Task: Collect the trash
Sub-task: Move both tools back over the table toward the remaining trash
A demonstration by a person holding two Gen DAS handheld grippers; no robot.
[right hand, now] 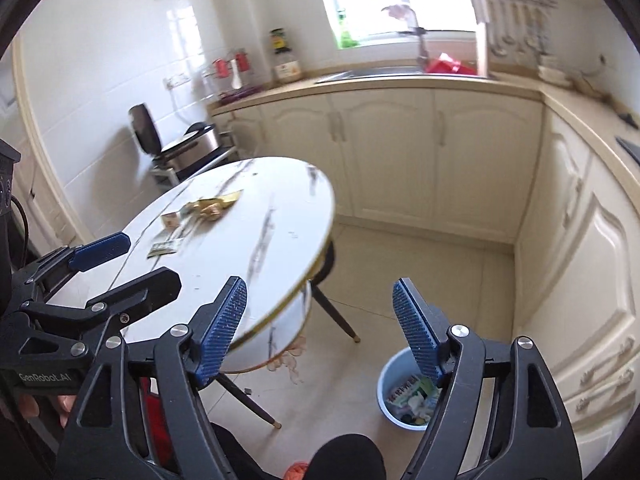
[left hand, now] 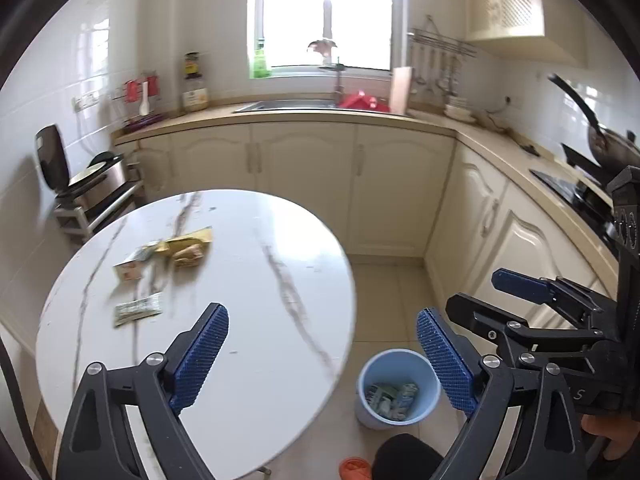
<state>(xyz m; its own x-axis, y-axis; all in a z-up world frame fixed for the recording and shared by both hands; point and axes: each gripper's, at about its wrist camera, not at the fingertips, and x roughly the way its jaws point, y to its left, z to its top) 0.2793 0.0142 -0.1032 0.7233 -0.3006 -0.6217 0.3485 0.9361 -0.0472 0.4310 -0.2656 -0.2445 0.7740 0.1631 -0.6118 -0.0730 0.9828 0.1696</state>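
A round white marble table (left hand: 248,280) (right hand: 256,240) carries several wrappers: yellow-gold ones (left hand: 186,248) (right hand: 212,205), a small pale packet (left hand: 129,270) (right hand: 170,220) and a green packet (left hand: 138,309) (right hand: 165,247). On the floor stands a light blue bin (left hand: 396,388) (right hand: 390,384) with wrappers inside. My left gripper (left hand: 322,344) is open and empty, over the table's right edge, high above the bin. My right gripper (right hand: 320,328) is open and empty, above the floor between table and bin. Each gripper shows in the other's view, the right gripper (left hand: 520,304) and the left gripper (right hand: 120,264).
Cream cabinets (left hand: 304,184) under a counter with a sink (left hand: 288,106) run along the back and right. A stove with a pan (left hand: 608,148) is at the right. A rack with an appliance (left hand: 92,188) stands left of the table. A person's dark knee (right hand: 344,456) and an orange slipper (left hand: 354,468) are below.
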